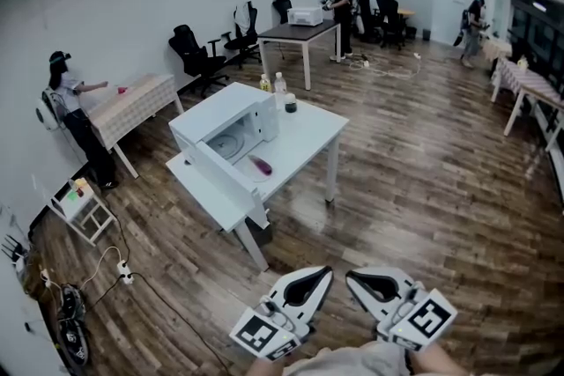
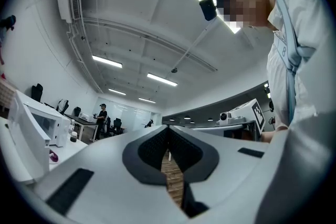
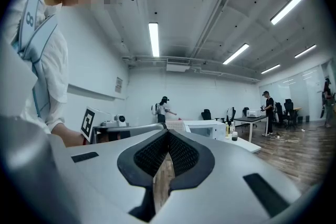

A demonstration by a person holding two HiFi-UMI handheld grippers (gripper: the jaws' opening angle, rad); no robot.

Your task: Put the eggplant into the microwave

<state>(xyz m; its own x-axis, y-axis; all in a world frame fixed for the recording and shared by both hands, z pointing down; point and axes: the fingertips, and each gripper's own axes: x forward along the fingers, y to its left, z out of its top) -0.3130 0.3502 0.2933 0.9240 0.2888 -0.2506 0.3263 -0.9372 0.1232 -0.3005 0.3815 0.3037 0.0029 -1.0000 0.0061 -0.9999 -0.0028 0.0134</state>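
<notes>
The white box-shaped microwave (image 1: 211, 114) stands on the white rectangular table (image 1: 310, 135) with its door (image 1: 231, 180) swung open. The small purple elongated eggplant (image 1: 261, 165) lies on the tabletop just outside the open cavity, beside the door. Well apart from the table, the left gripper (image 1: 324, 273) has its jaws fully together and holds nothing. The right gripper (image 1: 352, 276) is likewise closed and empty.

Microwave (image 1: 218, 121) white, tabletop (image 1: 310, 135) white. Eggplant (image 1: 261, 165) purple-magenta. Floor (image 1: 423, 189) brown wood plank, streaky grain. Left tool (image 1: 324, 273) and right tool (image 1: 352, 276): white shells, black ribbed pads, black-and-white square markers (image 1: 258, 332). Far-left table (image 1: 141, 97): pale checked cloth. Far chairs (image 1: 192, 48) black.
</notes>
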